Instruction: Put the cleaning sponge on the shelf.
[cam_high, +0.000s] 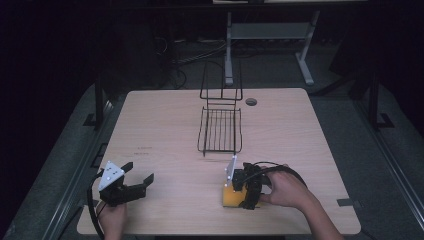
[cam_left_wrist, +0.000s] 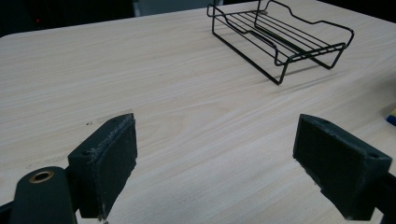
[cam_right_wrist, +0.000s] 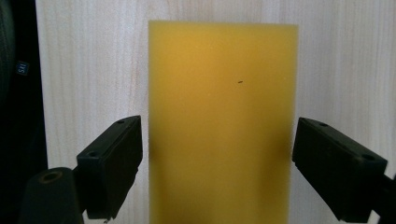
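Observation:
A yellow sponge (cam_high: 230, 197) lies flat on the wooden table (cam_high: 165, 130) near its front edge, right of centre. My right gripper (cam_high: 239, 196) points down over it, held by a hand. In the right gripper view the sponge (cam_right_wrist: 223, 121) lies between the two black jaws, which stand open on either side of it with a small gap each. My left gripper (cam_high: 141, 176) rests at the front left of the table, open, with nothing between its jaws. The left gripper view shows its pads (cam_left_wrist: 107, 163) spread wide over bare wood.
A black wire rack (cam_high: 220, 129) with an upright back stands at the middle of the table, beyond both grippers, also seen as the rack (cam_left_wrist: 280, 37) in the left gripper view. A round cable hole (cam_high: 251, 102) sits behind it. The table's front edge is close.

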